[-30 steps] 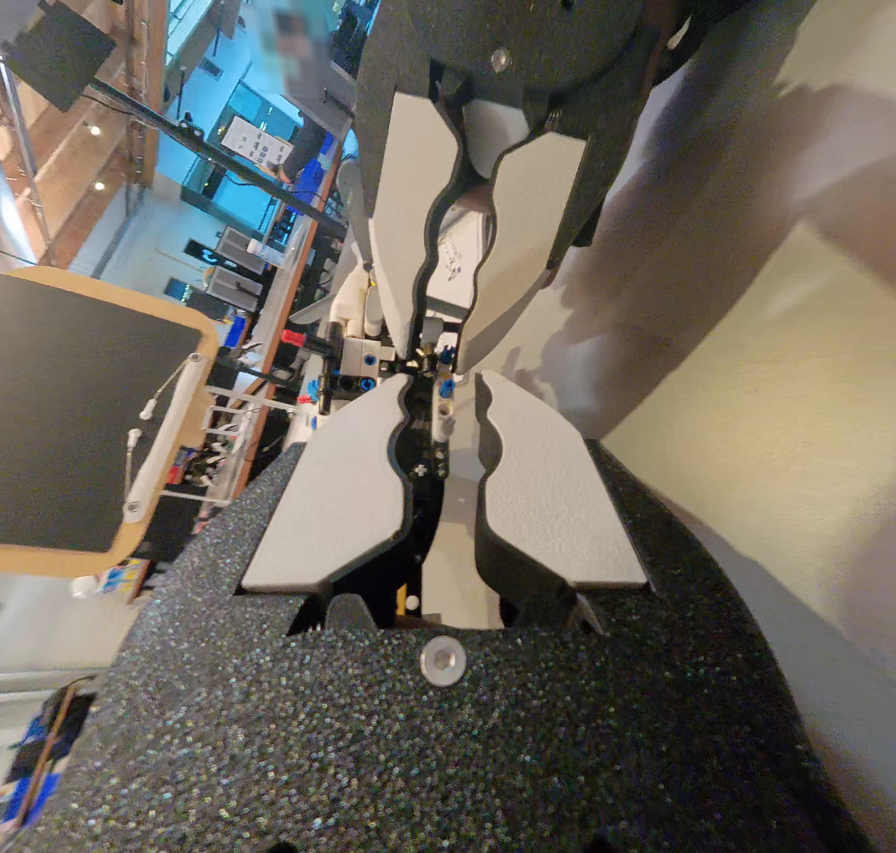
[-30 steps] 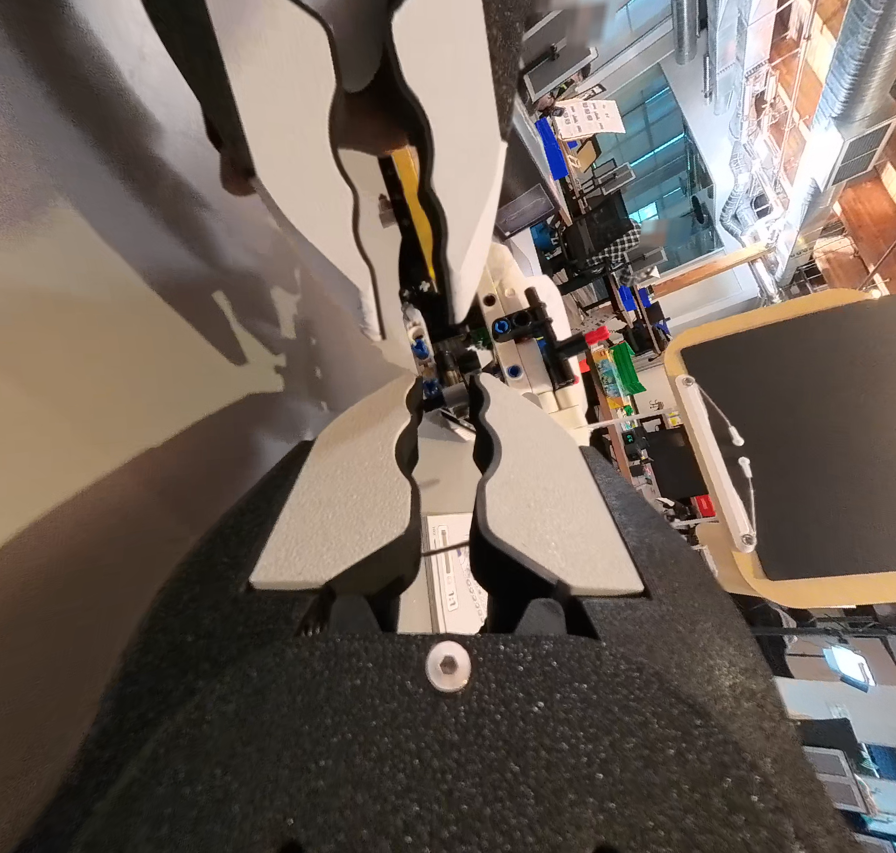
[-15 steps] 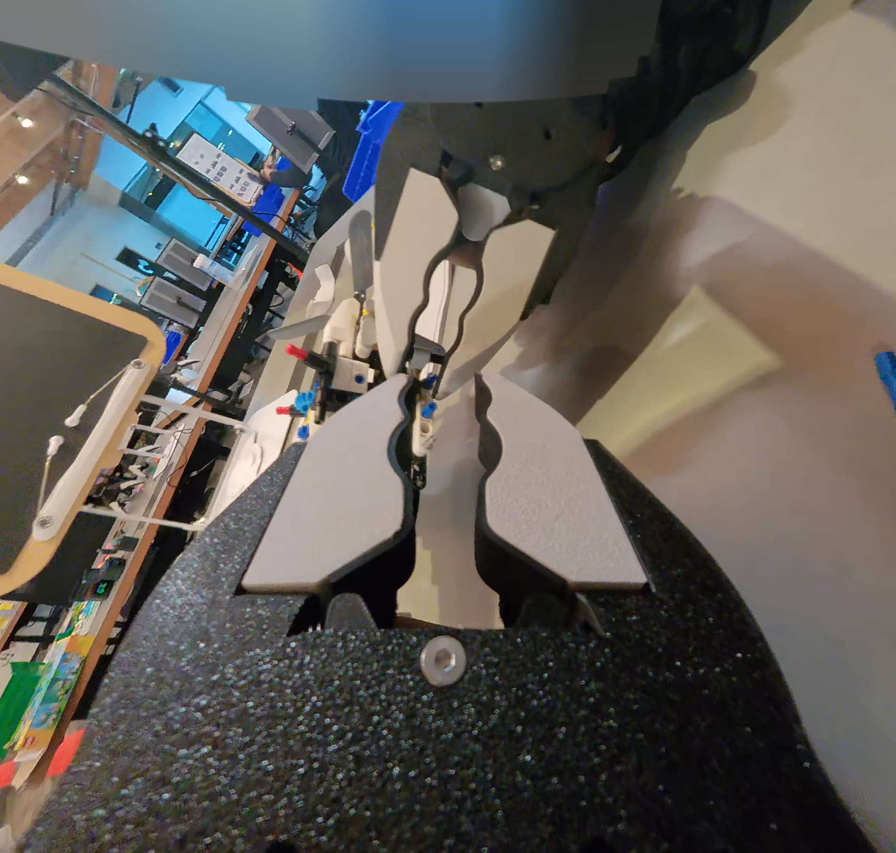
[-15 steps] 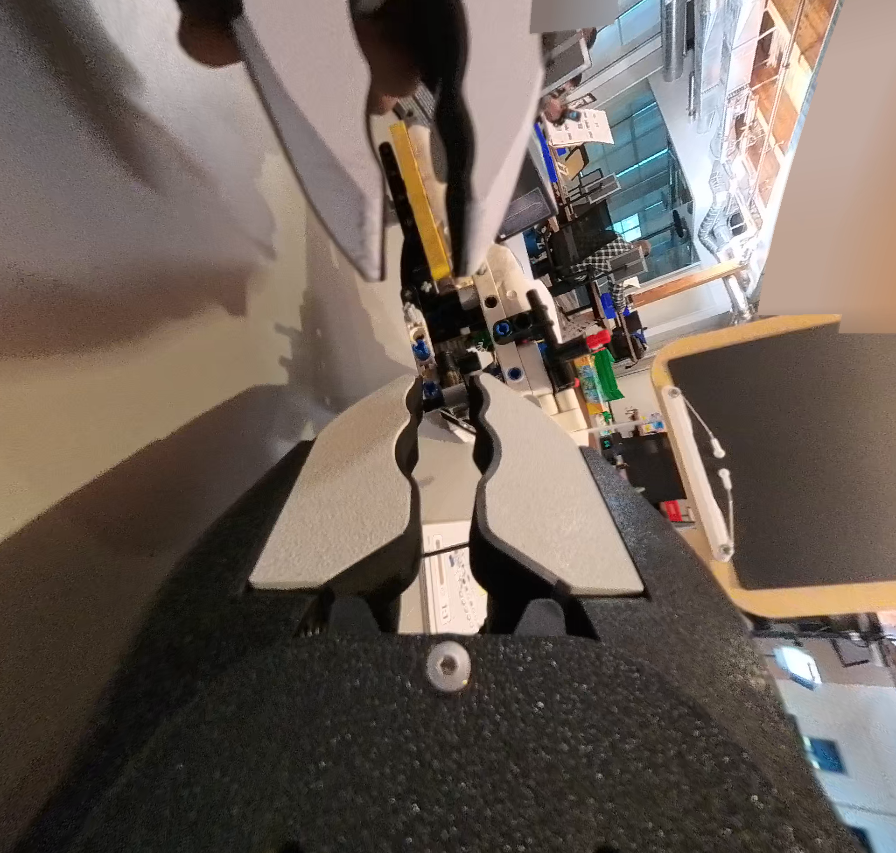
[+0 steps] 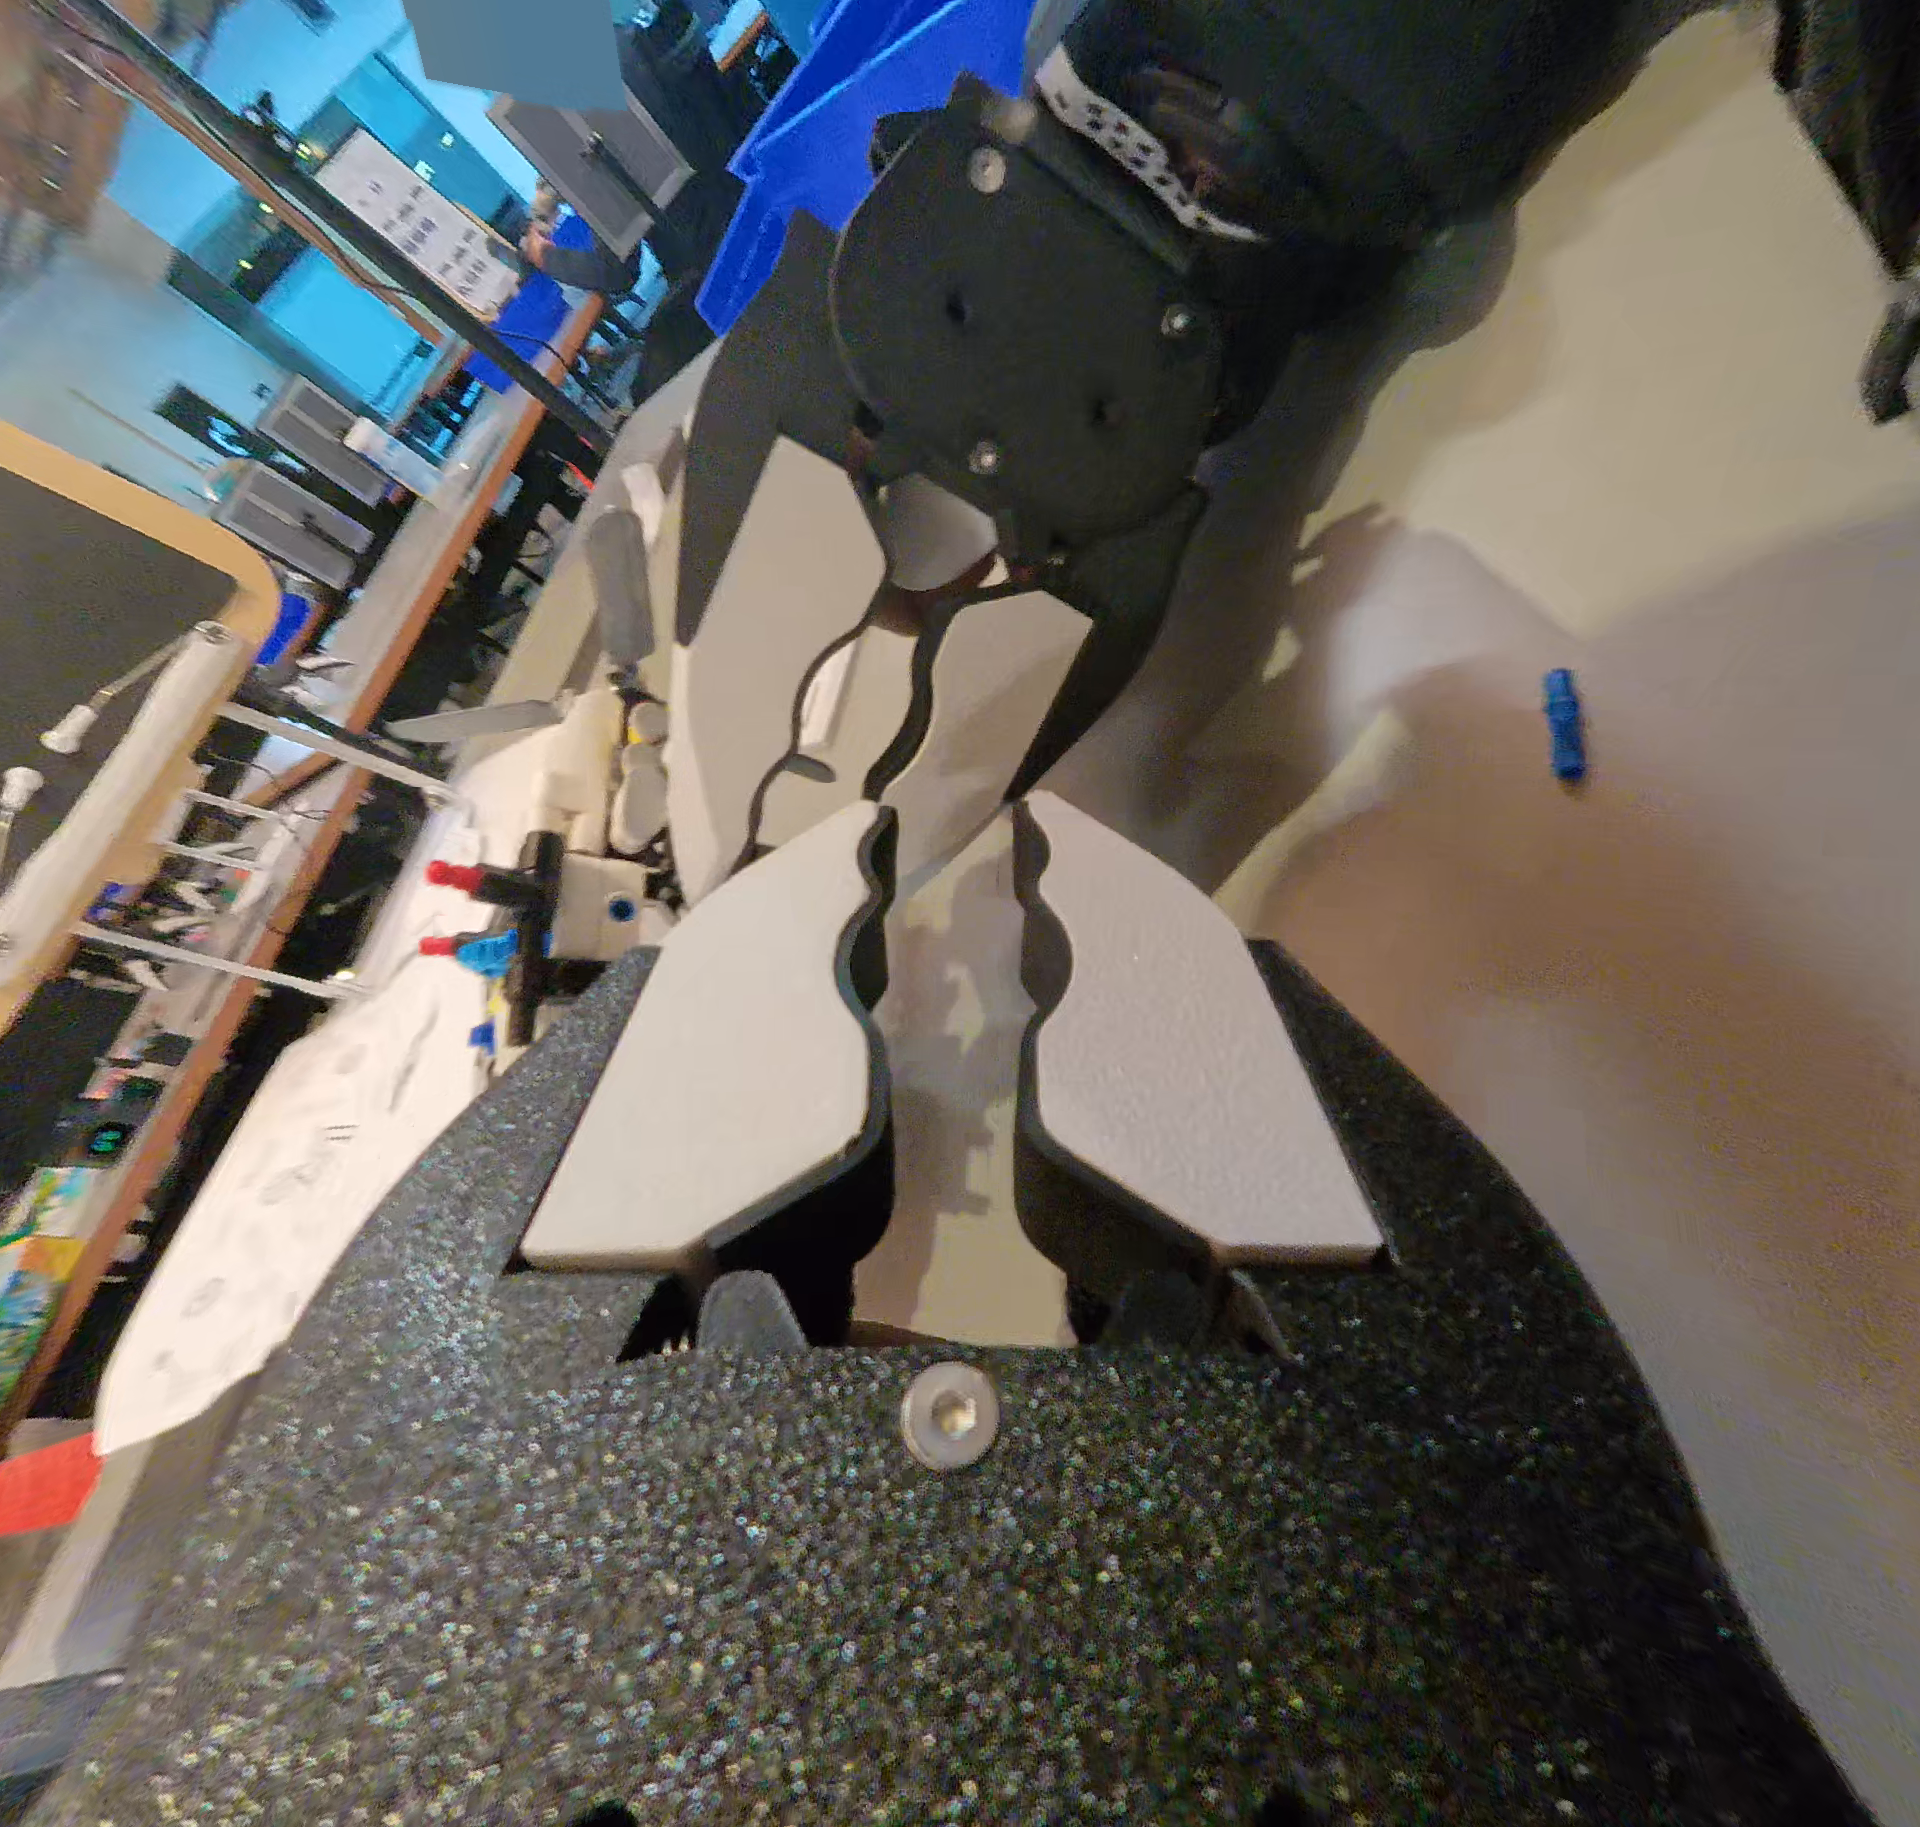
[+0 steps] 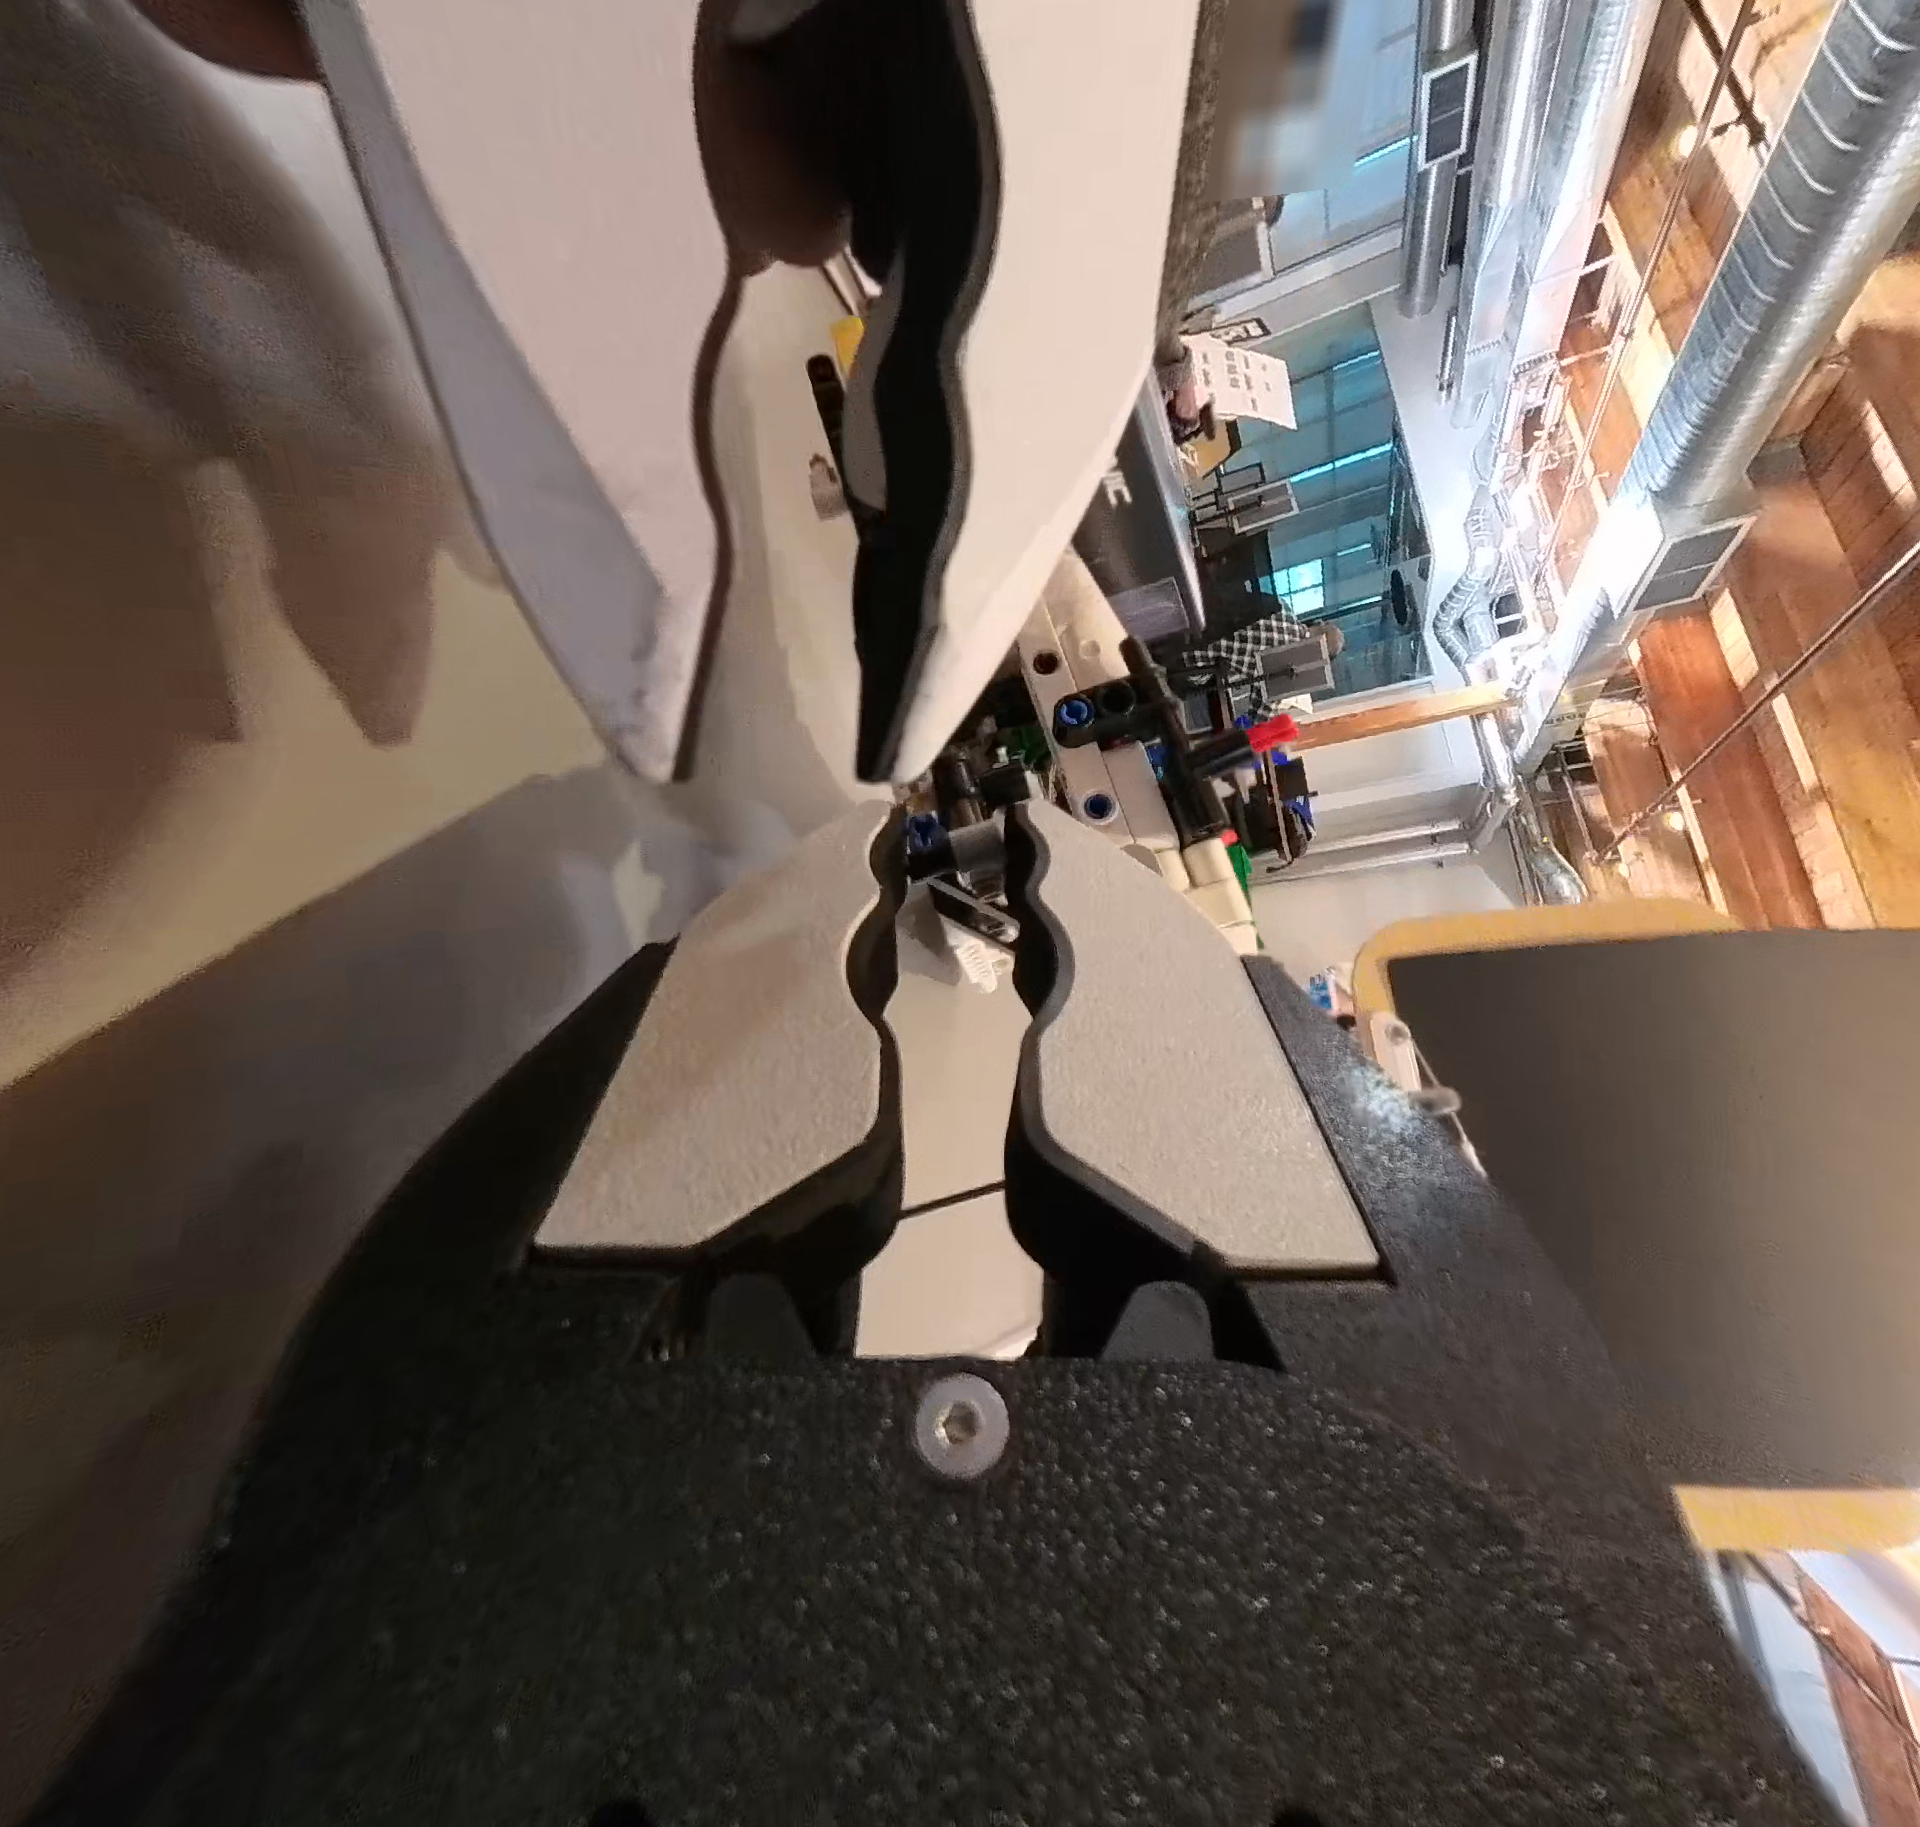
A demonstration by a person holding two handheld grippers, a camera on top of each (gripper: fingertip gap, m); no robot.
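My right gripper (image 6: pixel 945 821) is shut on a small grey connector with a blue pin (image 6: pixel 961 842). The connector sits at the end of a white and black brick model (image 6: pixel 1101 769). In the left wrist view the model (image 5: pixel 597 894) shows red axles and a black beam, left of my right gripper (image 5: pixel 821 801). My left gripper (image 5: pixel 951 811) is open, with only bare table showing between its fingers. It points at the right gripper, nearly tip to tip, and fills the top of the right wrist view (image 6: pixel 769 769). A black beam with a yellow part (image 6: pixel 821 406) shows deep in its gap.
A loose blue pin (image 5: pixel 1562 723) lies on the beige table (image 5: pixel 1558 1050). A white sheet (image 5: pixel 291 1154) lies under the model. A black board with a tan rim (image 6: pixel 1662 1154) stands beside the table. Blue bins (image 5: pixel 883 42) are behind. My hands' fingertips stand some 6 centimetres from each other.
The black beam with blue pins that stood between my left fingers is no longer there. My left gripper has drawn back from the model. My right gripper stays clamped on the grey connector.
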